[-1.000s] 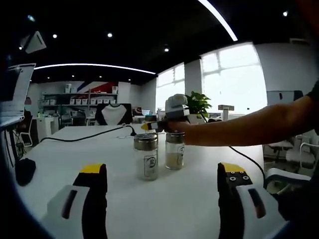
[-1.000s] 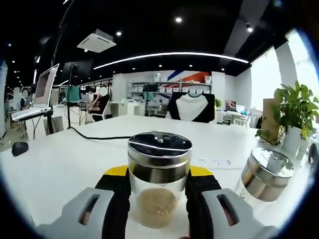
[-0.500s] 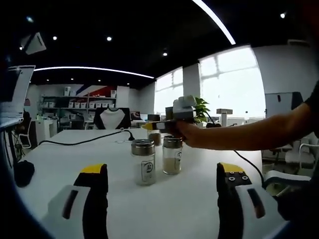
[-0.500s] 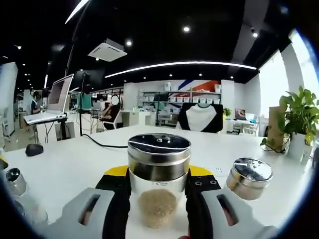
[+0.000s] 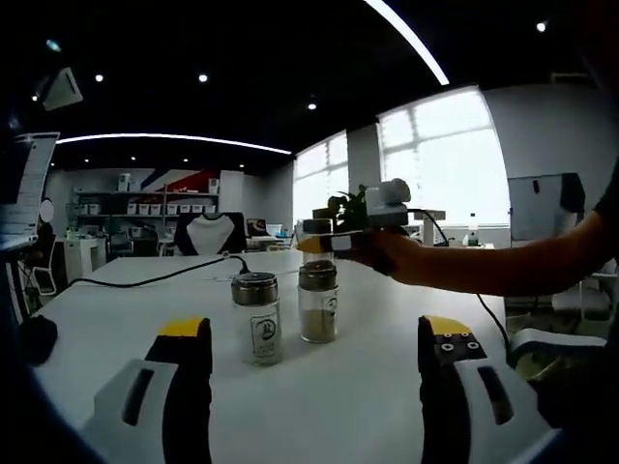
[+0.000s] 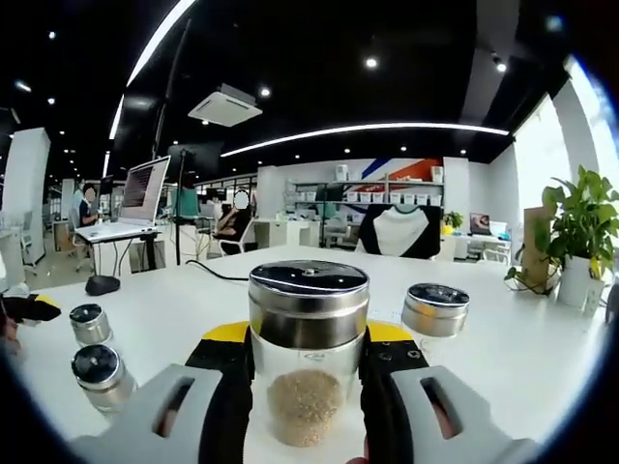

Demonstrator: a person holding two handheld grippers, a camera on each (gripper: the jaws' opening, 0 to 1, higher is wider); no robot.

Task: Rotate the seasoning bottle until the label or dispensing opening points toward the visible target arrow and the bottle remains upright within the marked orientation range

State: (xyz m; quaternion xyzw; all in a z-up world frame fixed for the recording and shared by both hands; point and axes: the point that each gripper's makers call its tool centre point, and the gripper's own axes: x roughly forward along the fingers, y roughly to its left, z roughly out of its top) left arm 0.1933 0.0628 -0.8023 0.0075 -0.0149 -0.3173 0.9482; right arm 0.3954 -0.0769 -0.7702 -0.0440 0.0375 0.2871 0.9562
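Note:
My right gripper (image 6: 308, 333) is shut on a glass seasoning bottle (image 6: 308, 396) with a steel lid and tan granules; the bottle stands upright between the jaws. In the left gripper view the right gripper (image 5: 324, 242) reaches in from the right in a person's hand, holding that bottle (image 5: 316, 230) above the white table (image 5: 368, 387). Two more steel-lidded bottles stand on the table in front of my left gripper (image 5: 314, 333): a labelled one (image 5: 256, 319) and one with tan contents (image 5: 317, 304). My left gripper is open with nothing between its jaws.
In the right gripper view, another bottle (image 6: 435, 309) stands right of the held one and two small bottles (image 6: 97, 353) stand at lower left. A black cable (image 5: 155, 275) and a mouse (image 6: 102, 285) lie on the table. A plant (image 6: 580, 232) stands at the right.
The right gripper has carried its bottle up and to the right of the two standing bottles. In its own view the neighbouring bottle has receded and two bottles have appeared at lower left.

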